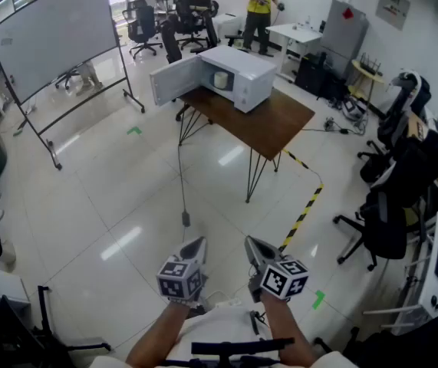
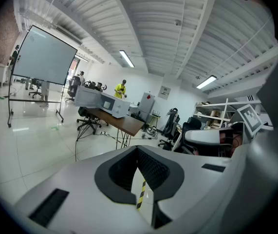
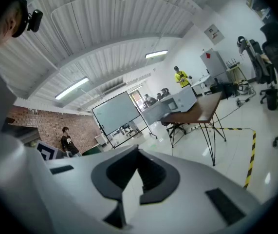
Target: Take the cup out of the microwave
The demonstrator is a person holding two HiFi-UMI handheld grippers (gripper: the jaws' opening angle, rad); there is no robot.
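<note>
A white microwave (image 1: 238, 77) stands on a brown table (image 1: 276, 125) far ahead, its door (image 1: 174, 81) swung open to the left. A pale cup (image 1: 221, 80) sits inside the cavity. Both grippers hover over the floor near my body, well short of the table. My left gripper (image 1: 195, 245) is shut and empty, and my right gripper (image 1: 252, 245) beside it is also shut and empty. In the left gripper view the jaws (image 2: 138, 151) meet, with the microwave (image 2: 104, 103) small in the distance. The right gripper view shows its jaws (image 3: 138, 149) closed and the microwave (image 3: 177, 101) far off.
A wheeled whiteboard (image 1: 54, 33) stands at the left. Black office chairs (image 1: 391, 221) and desks line the right side. Yellow-black tape (image 1: 303, 213) runs on the floor from the table. A cable (image 1: 182, 182) hangs down from the table. People (image 1: 261, 2) are at the back.
</note>
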